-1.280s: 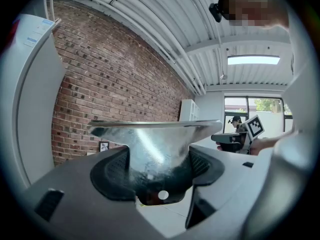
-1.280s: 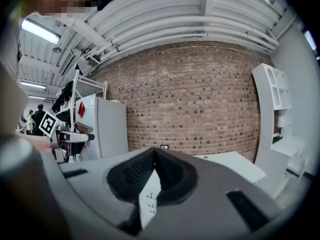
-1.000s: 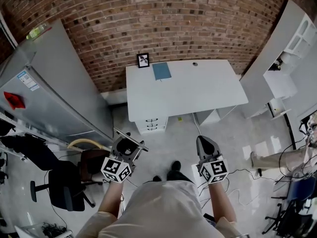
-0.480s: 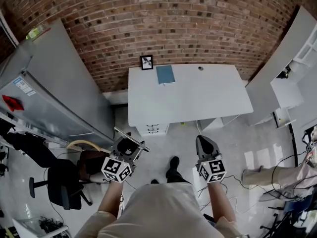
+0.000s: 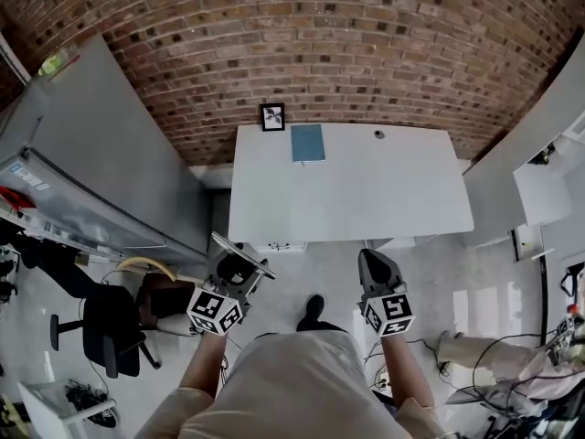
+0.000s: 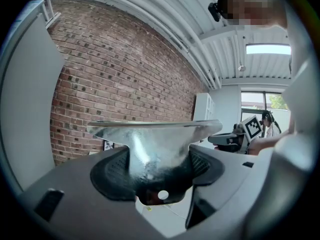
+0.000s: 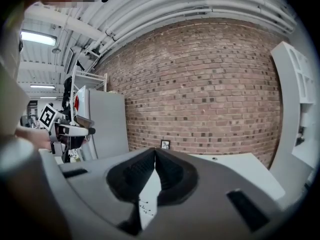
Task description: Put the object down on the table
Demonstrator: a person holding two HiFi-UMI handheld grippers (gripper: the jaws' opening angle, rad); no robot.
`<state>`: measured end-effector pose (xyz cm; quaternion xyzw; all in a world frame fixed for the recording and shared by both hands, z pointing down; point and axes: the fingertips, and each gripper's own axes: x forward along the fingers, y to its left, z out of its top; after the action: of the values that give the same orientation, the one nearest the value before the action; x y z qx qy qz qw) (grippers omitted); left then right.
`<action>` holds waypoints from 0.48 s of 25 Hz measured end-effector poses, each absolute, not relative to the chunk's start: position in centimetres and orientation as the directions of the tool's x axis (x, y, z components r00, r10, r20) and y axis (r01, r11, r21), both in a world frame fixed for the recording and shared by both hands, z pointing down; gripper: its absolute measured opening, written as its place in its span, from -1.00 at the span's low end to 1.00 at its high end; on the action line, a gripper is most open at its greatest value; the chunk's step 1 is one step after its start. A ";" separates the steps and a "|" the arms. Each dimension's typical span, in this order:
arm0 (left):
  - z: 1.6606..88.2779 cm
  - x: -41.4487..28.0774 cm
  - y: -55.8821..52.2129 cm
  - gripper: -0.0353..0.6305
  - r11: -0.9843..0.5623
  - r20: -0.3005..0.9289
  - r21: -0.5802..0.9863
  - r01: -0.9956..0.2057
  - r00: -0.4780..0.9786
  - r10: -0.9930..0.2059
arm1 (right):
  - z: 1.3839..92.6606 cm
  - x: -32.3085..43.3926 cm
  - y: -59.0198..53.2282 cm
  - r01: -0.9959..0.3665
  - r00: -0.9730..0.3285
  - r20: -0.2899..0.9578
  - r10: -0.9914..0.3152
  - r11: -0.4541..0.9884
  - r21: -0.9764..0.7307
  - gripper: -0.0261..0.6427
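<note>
Head view showed the left gripper [image 5: 233,277] clamped on a shiny dish [image 5: 245,254], rim level, with the table [image 5: 366,199] straight ahead and well apart, the right gripper [image 5: 377,268] pinched together and empty alongside.

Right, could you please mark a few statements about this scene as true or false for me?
1. The left hand-held gripper grips a shiny metal object. True.
2. The right hand-held gripper holds a cup. False: its jaws are shut together on nothing.
3. A blue book lies on the white table. True.
4. The metal object rests on the table. False: it is held above the floor, short of the table.
5. The wall behind the table is plain white plaster. False: it is a brick wall.
</note>
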<state>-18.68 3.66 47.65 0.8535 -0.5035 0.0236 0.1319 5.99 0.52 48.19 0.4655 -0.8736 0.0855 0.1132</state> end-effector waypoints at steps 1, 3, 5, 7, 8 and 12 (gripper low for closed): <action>47.7 -18.2 3.0 -0.05 -0.453 0.177 0.199 -0.869 0.486 -0.856 | 48.4 6.3 -0.3 -0.827 -0.549 0.277 -0.788 0.560 -0.045 -0.91; 48.0 -17.2 1.7 -0.05 -0.445 0.182 0.195 -0.874 0.478 -0.859 | 48.8 7.2 -2.0 -0.820 -0.559 0.276 -0.782 0.570 -0.046 -0.91; 48.4 -16.2 0.4 -0.05 -0.438 0.190 0.191 -0.878 0.471 -0.862 | 49.3 8.2 -3.4 -0.816 -0.565 0.277 -0.777 0.575 -0.052 -0.91; 48.7 -15.5 -0.7 -0.05 -0.431 0.202 0.183 -0.884 0.463 -0.863 | 49.7 8.9 -4.6 -0.812 -0.572 0.278 -0.772 0.581 -0.059 -0.91; 48.8 -15.2 -1.2 -0.05 -0.428 0.210 0.178 -0.886 0.459 -0.863 | 49.8 9.2 -5.2 -0.811 -0.574 0.279 -0.770 0.582 -0.061 -0.91; 49.2 -14.0 -3.4 -0.05 -0.422 0.240 0.168 -0.891 0.452 -0.859 | 50.3 10.8 -7.0 -0.814 -0.571 0.290 -0.768 0.576 -0.076 -0.91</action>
<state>-14.03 -3.36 49.20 0.8411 -0.5201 0.0586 0.1362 10.78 -6.96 50.34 0.4494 -0.8804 0.1012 0.1132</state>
